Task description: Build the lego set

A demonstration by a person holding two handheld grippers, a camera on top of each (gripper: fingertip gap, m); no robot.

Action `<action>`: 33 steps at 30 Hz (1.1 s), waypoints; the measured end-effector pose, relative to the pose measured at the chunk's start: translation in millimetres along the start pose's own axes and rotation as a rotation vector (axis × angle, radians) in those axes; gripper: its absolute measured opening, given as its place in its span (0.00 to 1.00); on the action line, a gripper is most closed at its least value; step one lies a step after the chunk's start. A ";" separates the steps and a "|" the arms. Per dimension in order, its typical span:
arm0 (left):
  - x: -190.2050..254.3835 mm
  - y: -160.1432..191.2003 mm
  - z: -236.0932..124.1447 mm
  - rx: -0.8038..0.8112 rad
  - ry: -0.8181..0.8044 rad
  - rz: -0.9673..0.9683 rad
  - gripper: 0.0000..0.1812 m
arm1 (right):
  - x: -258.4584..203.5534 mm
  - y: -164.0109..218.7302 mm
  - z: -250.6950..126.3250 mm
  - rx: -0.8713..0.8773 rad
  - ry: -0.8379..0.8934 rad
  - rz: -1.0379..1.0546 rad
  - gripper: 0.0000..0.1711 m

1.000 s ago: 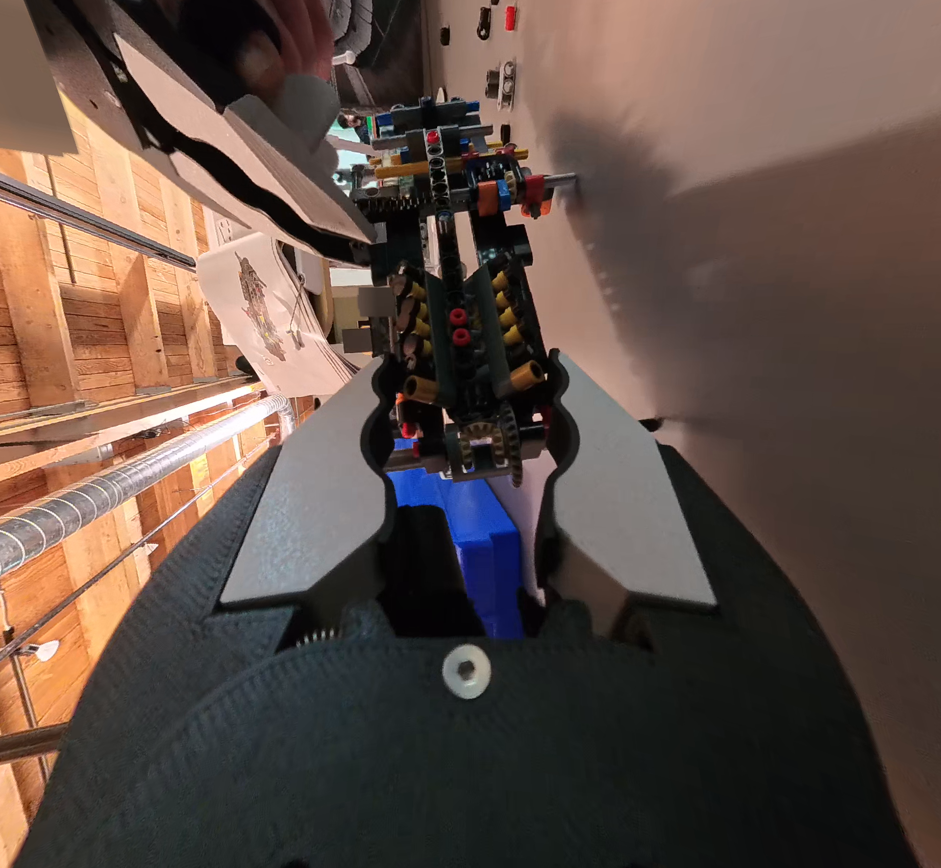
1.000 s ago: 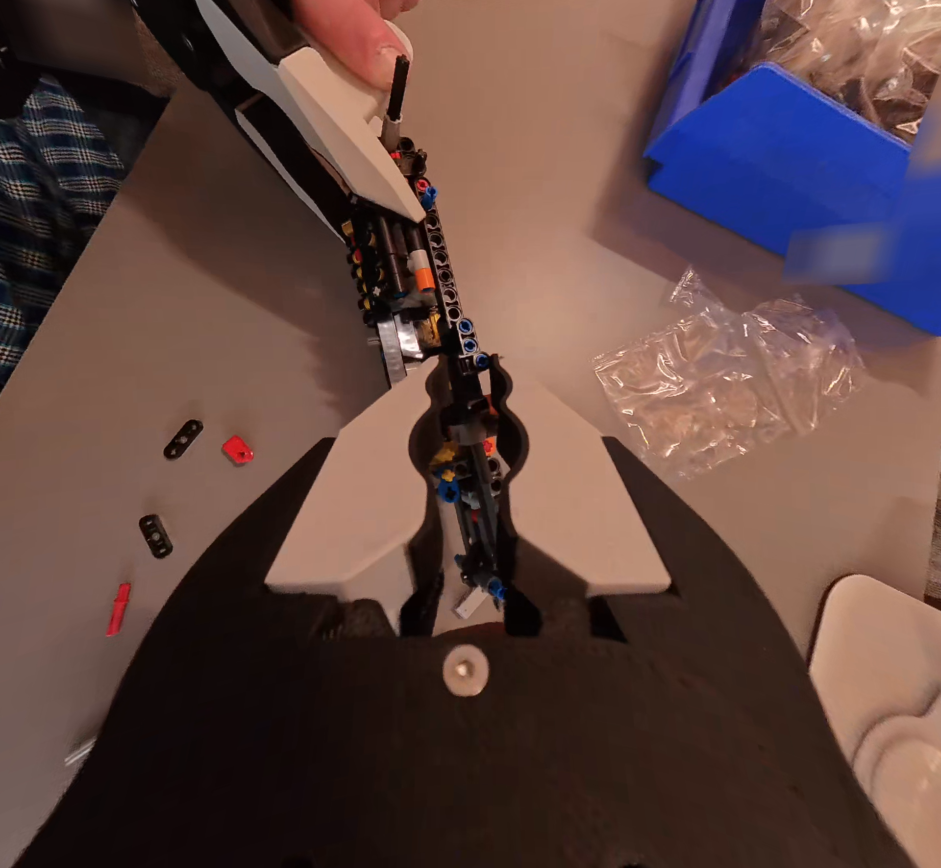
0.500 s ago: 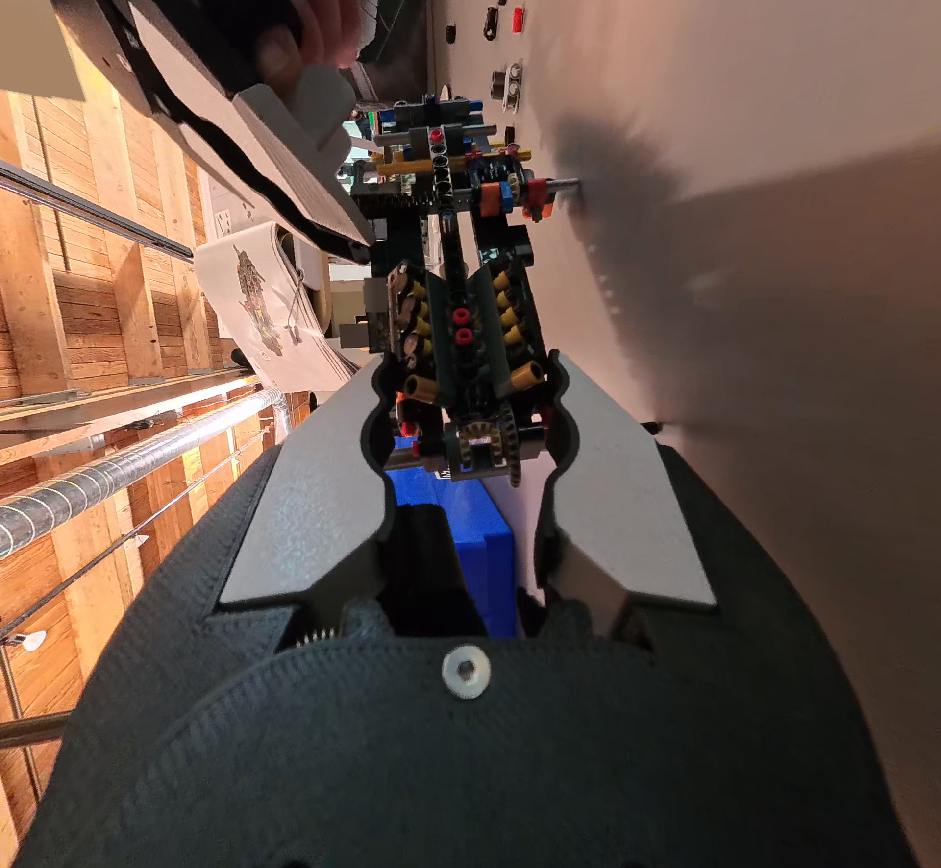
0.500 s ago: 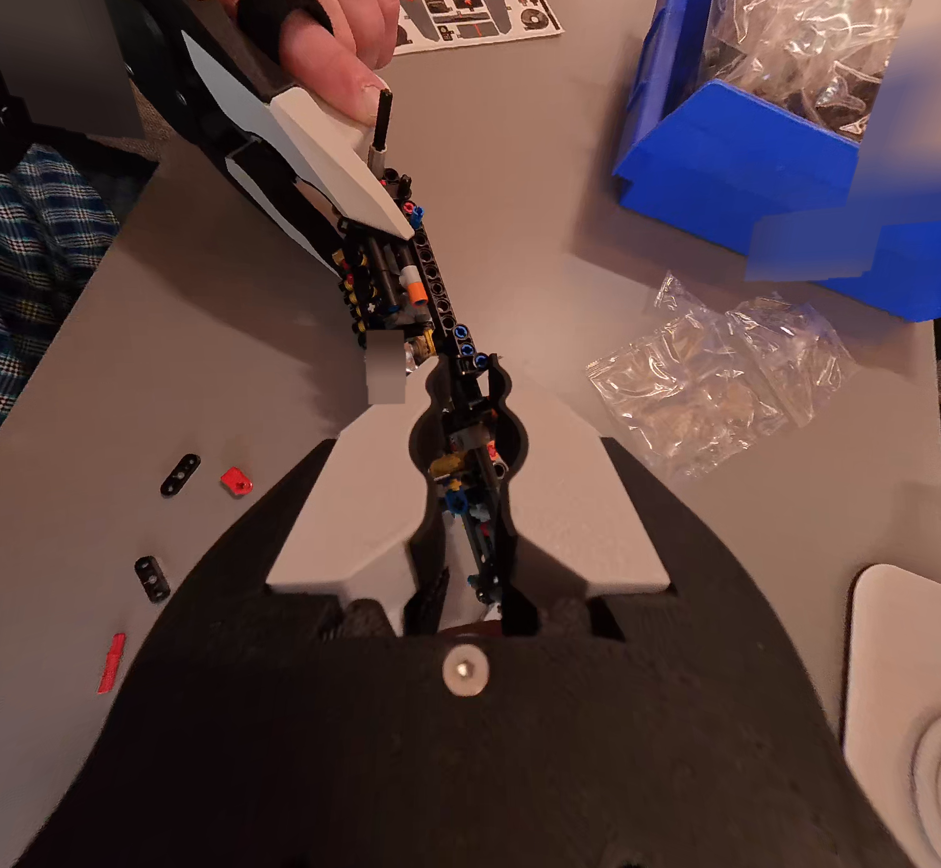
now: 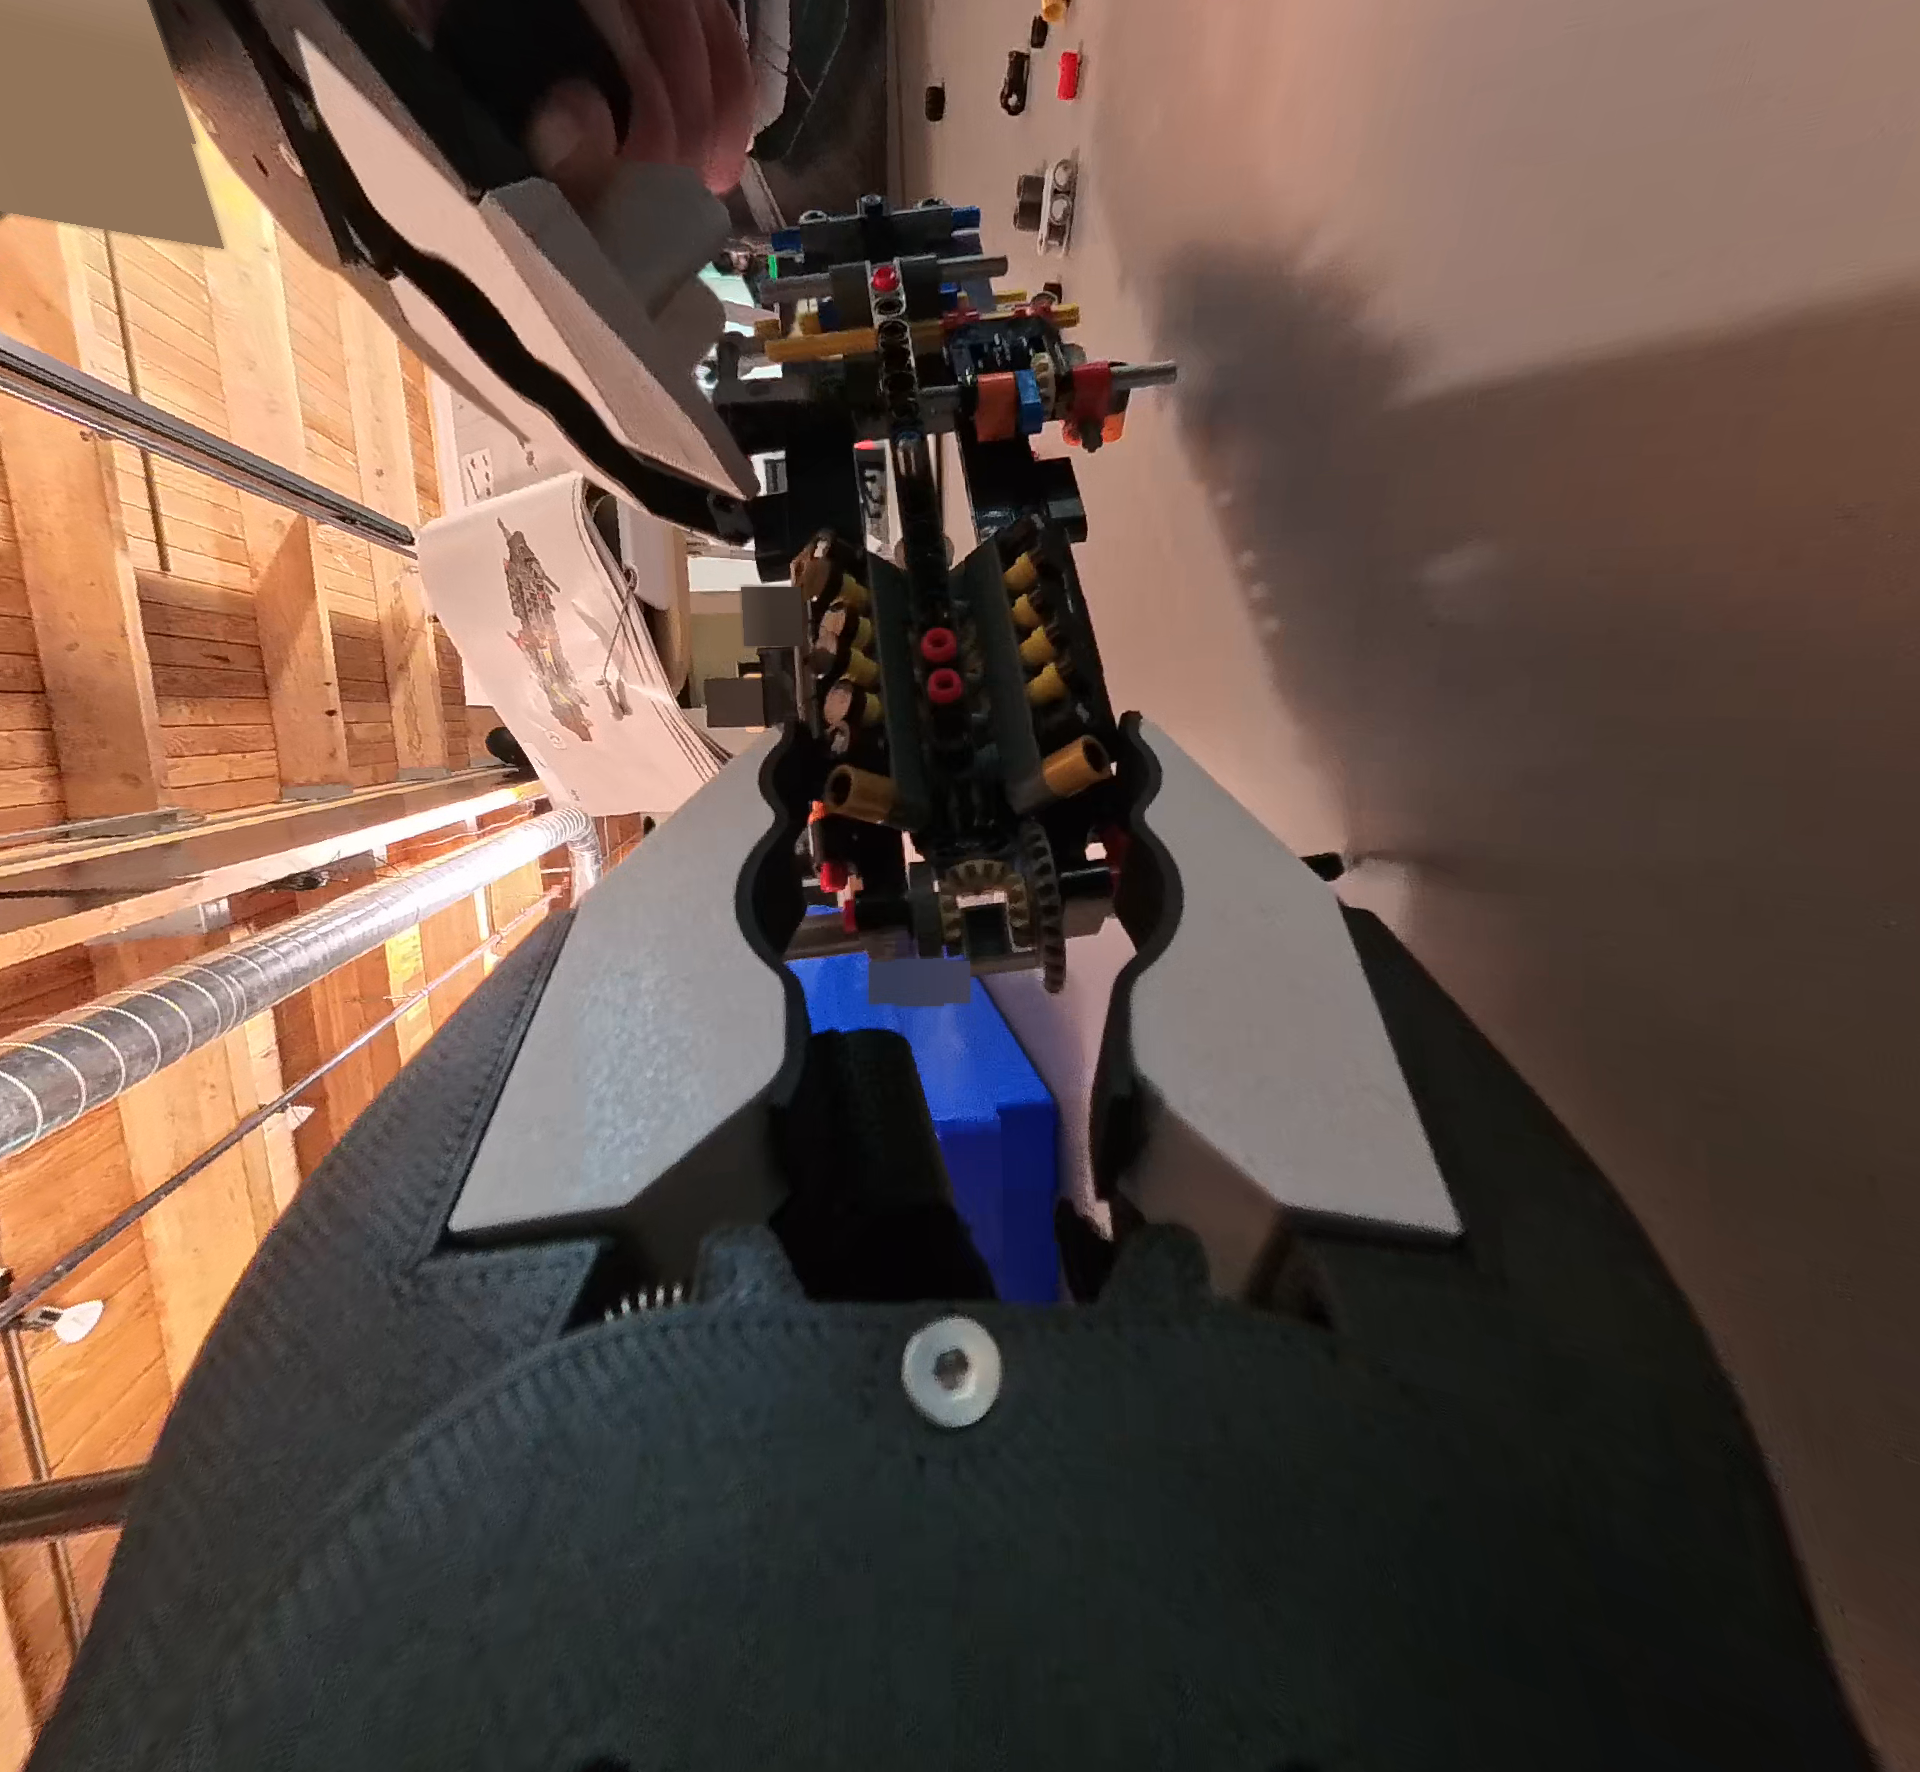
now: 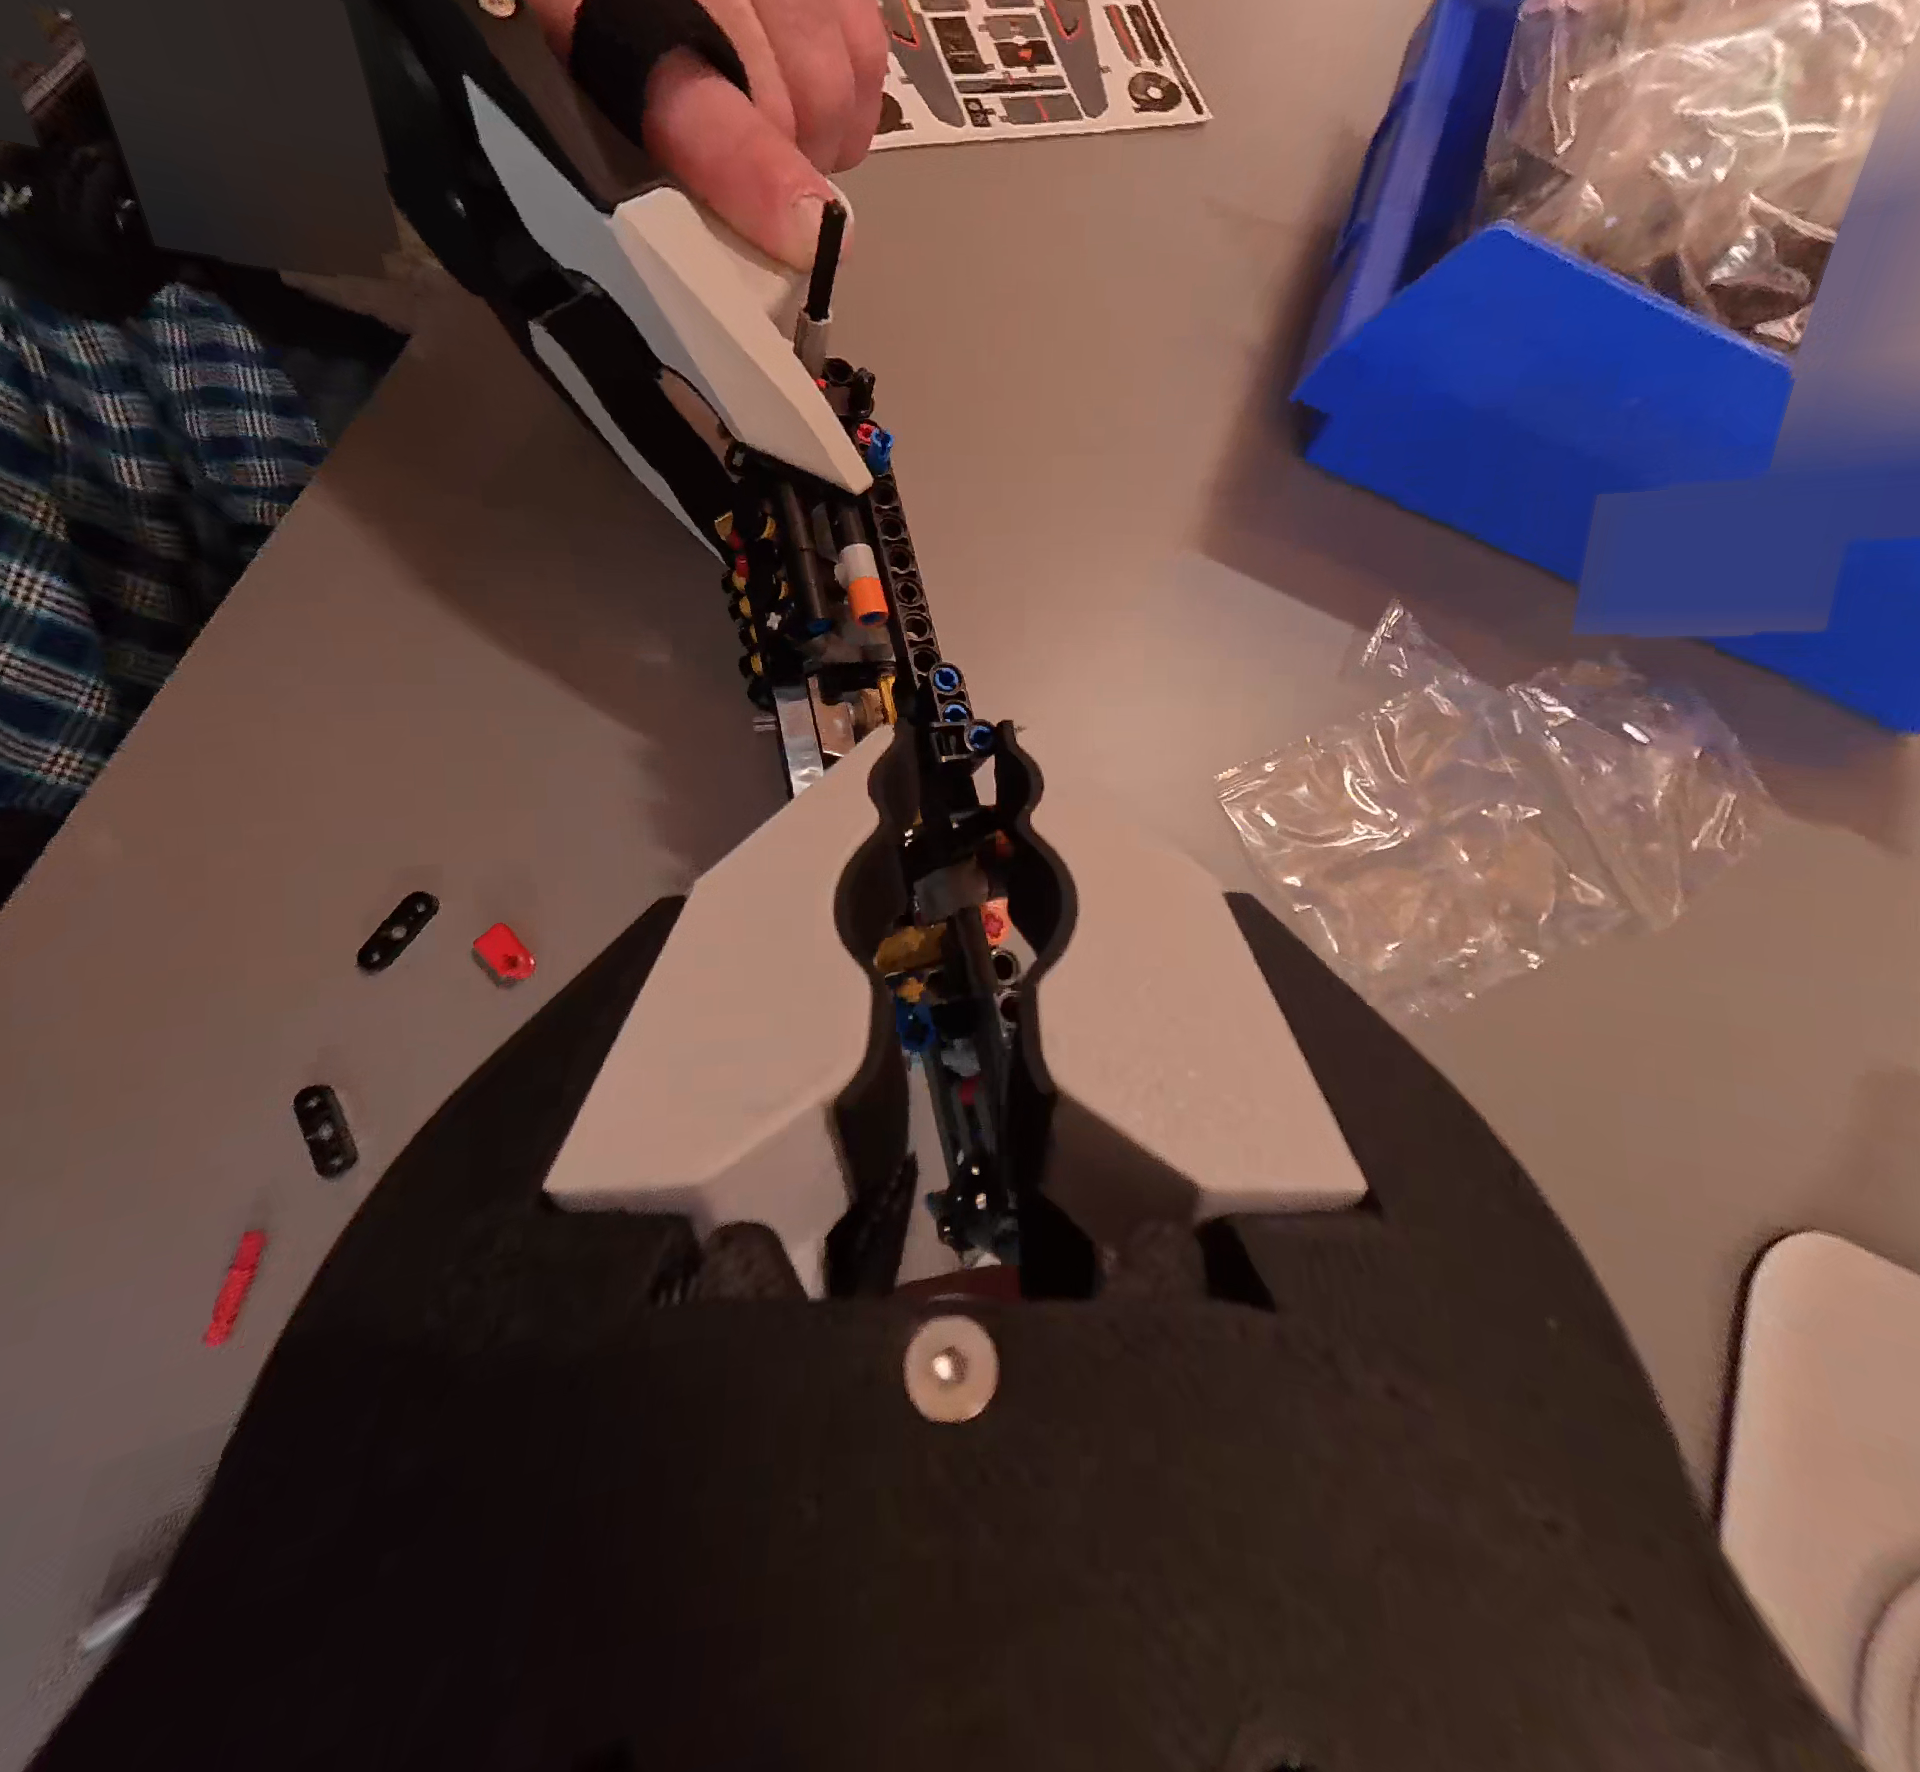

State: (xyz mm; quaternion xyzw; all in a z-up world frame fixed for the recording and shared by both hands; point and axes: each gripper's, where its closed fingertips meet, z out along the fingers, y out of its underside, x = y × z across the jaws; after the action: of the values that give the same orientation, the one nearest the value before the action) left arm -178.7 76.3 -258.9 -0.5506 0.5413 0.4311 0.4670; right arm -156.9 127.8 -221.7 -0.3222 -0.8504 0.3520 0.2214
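Observation:
A long, partly built lego car frame [image 5: 940, 642] with yellow engine cylinders, gears and black beams is held in the air between both grippers. My left gripper [image 5: 961, 756] is shut on its engine end. My right gripper [image 6: 948, 746] is shut on the narrow opposite end of the frame [image 6: 831, 579]. In the left wrist view the right gripper [image 5: 623, 372] comes in from the upper left with a hand on it. In the right wrist view the left gripper [image 6: 748, 340] shows at the far end, with a black axle [image 6: 826, 257] sticking up beside it.
On the grey table [image 6: 1091, 372] are a blue bin [image 6: 1538, 413] of bagged parts, empty clear bags [image 6: 1486, 818], a sticker sheet [image 6: 1018, 18], and loose black [image 6: 395, 927] and red [image 6: 504, 951] pieces at the left. An instruction booklet [image 5: 561, 642] stands behind. Spacing between my two grippers at the tips: around 8 cm.
Both grippers keep their hold on the frame. The right wrist view has shifted, so more of the sticker sheet shows and the blue bin sits further in frame.

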 end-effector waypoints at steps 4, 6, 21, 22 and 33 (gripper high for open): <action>-1.4 -0.6 -0.4 0.017 0.000 0.002 0.32 | -1.9 -0.8 -1.4 0.039 -0.046 -0.033 0.06; -0.5 -1.0 -0.9 0.028 0.004 0.009 0.32 | -3.3 -0.2 -0.9 0.045 -0.061 -0.030 0.06; 2.2 -1.6 0.3 0.018 0.015 -0.018 0.32 | -0.8 2.3 0.1 -0.002 0.004 0.102 0.06; 2.0 -2.2 -0.2 0.021 0.016 -0.021 0.32 | -1.6 1.6 -0.7 0.009 -0.004 0.100 0.06; 2.2 -4.1 0.1 0.032 0.032 0.007 0.32 | -4.0 4.1 -2.6 0.072 -0.066 0.058 0.06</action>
State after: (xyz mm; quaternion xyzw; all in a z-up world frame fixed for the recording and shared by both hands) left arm -174.5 75.9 -260.9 -0.5478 0.5574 0.4154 0.4655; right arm -150.9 128.3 -223.6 -0.3270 -0.8342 0.3993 0.1945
